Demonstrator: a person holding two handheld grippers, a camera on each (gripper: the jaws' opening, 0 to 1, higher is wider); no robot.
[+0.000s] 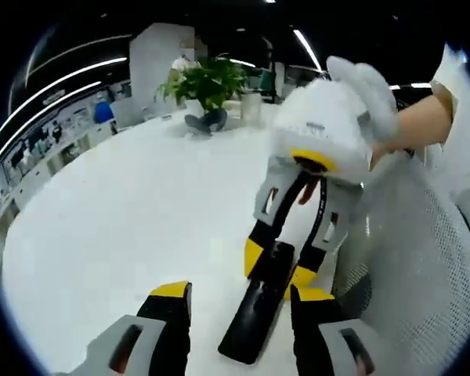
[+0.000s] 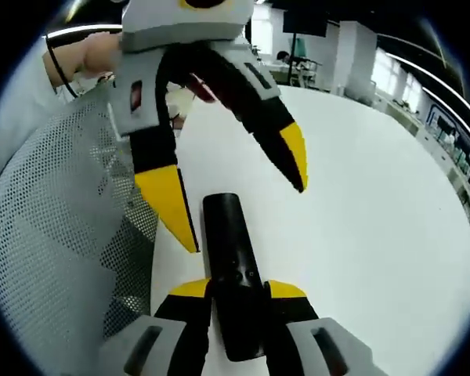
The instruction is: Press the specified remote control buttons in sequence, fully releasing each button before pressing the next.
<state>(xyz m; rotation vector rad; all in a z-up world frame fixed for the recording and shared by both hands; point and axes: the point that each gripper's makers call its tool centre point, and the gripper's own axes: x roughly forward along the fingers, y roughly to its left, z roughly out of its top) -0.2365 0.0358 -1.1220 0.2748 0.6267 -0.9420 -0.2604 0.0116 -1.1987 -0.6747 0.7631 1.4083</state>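
Note:
A black remote control point(image 1: 251, 321) lies lengthwise on the white table point(image 1: 117, 227). My right gripper point(image 1: 278, 266) reaches in from the upper right of the left gripper view, its yellow-tipped jaws closed on the remote's far end. In the right gripper view the remote point(image 2: 231, 266) runs up from between the right gripper point(image 2: 239, 291), shut on its sides. My left gripper point(image 1: 241, 298) is open, one jaw on either side of the remote's near end without touching it. From above in the right gripper view, the left gripper point(image 2: 247, 215) straddles the remote's far end with its jaws spread wide.
A grey mesh chair back point(image 1: 423, 266) stands against the table edge beside the remote, also the chair back point(image 2: 70, 227). A potted plant point(image 1: 207, 82) and a dark object point(image 1: 207, 120) sit at the table's far side. A person's forearm point(image 1: 411, 121) holds the right gripper.

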